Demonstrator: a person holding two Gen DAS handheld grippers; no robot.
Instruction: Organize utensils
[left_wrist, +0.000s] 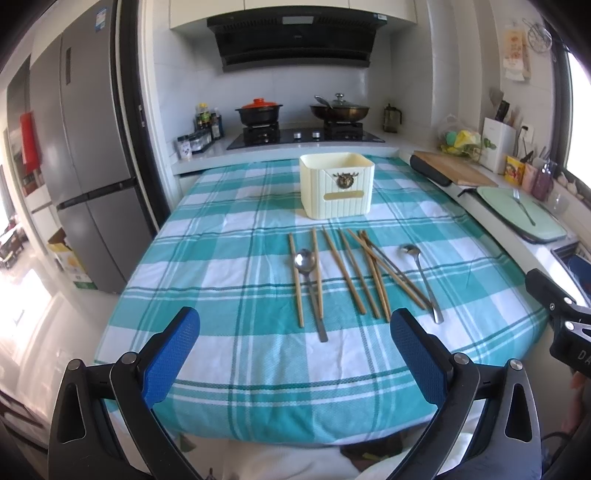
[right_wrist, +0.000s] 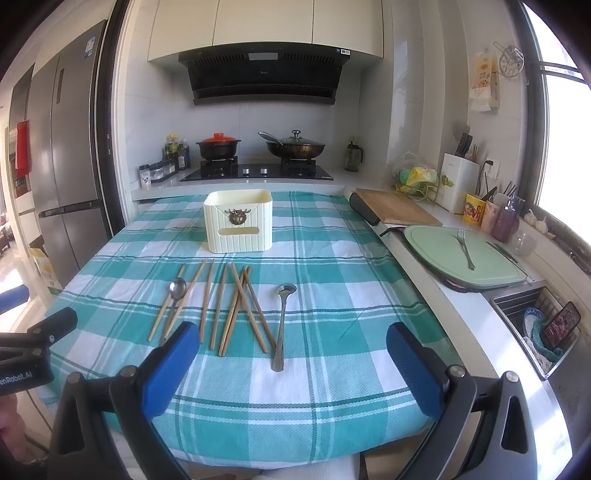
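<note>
Several wooden chopsticks (left_wrist: 345, 271) (right_wrist: 221, 306) lie side by side on the teal checked tablecloth (left_wrist: 221, 251) (right_wrist: 332, 280); some on the right cross each other. One metal spoon (left_wrist: 310, 291) (right_wrist: 173, 299) lies among the left chopsticks. A second spoon (left_wrist: 423, 278) (right_wrist: 282, 321) lies to their right. A cream ribbed holder box (left_wrist: 337, 184) (right_wrist: 239, 219) stands upright behind them. My left gripper (left_wrist: 295, 350) hovers open near the table's front edge, nothing between its blue pads. My right gripper (right_wrist: 291, 365) is also open and empty, near the right spoon's handle.
The counter on the right holds a wooden board (right_wrist: 397, 210), a green board (right_wrist: 461, 258) with a fork (right_wrist: 464, 247), and a sink basket (right_wrist: 535, 325). A hob with pots (right_wrist: 258, 162) is behind the table. A fridge (left_wrist: 85, 155) stands at left.
</note>
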